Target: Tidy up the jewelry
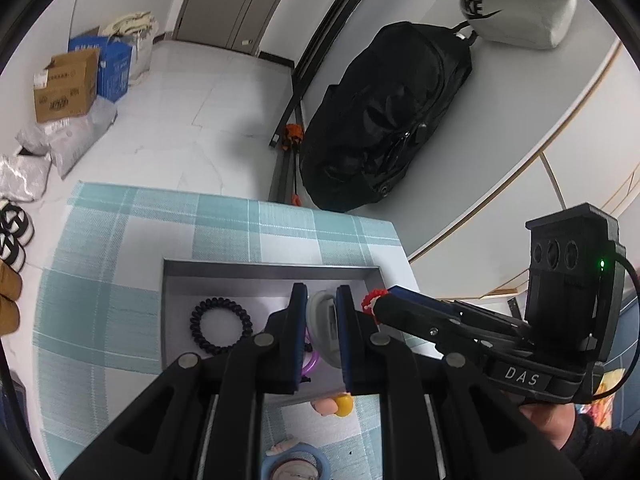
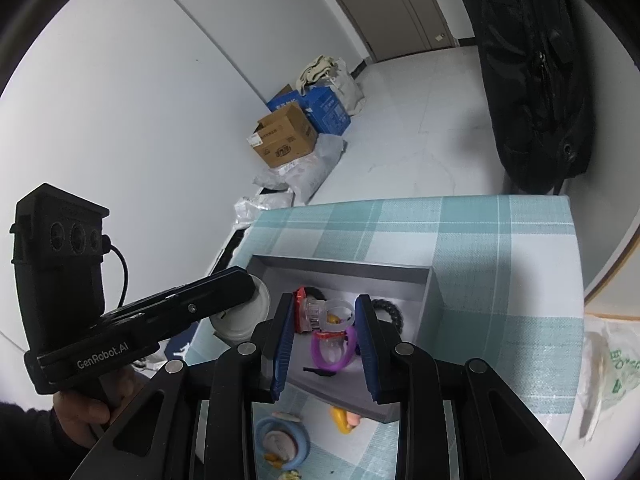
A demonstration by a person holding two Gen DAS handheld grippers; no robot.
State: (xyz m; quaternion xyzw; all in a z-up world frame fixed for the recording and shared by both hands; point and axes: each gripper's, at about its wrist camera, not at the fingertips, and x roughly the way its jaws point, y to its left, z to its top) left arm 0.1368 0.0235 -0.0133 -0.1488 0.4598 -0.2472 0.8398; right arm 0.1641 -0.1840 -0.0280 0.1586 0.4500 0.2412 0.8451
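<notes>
A grey tray (image 1: 272,270) (image 2: 344,270) sits on a teal checked cloth. In it lie a black coil hair tie (image 1: 221,326) (image 2: 390,310) and a purple ring (image 2: 334,350) (image 1: 312,360). My left gripper (image 1: 322,320) is shut on a white round case (image 1: 323,314) above the tray; the case also shows in the right wrist view (image 2: 244,314). My right gripper (image 2: 326,320) is shut on a clear toy ring (image 2: 336,312) and holds it over the tray, with a red piece (image 2: 300,300) beside it. A red bead bracelet (image 1: 372,298) shows by the right gripper's tip.
A blue toy watch (image 1: 296,462) (image 2: 280,438) and a yellow-pink toy ring (image 1: 338,404) (image 2: 344,420) lie on the cloth in front of the tray. A black bag (image 1: 384,116) hangs beyond the table. Boxes (image 1: 68,84) stand on the floor. A plastic bag (image 2: 612,376) lies at right.
</notes>
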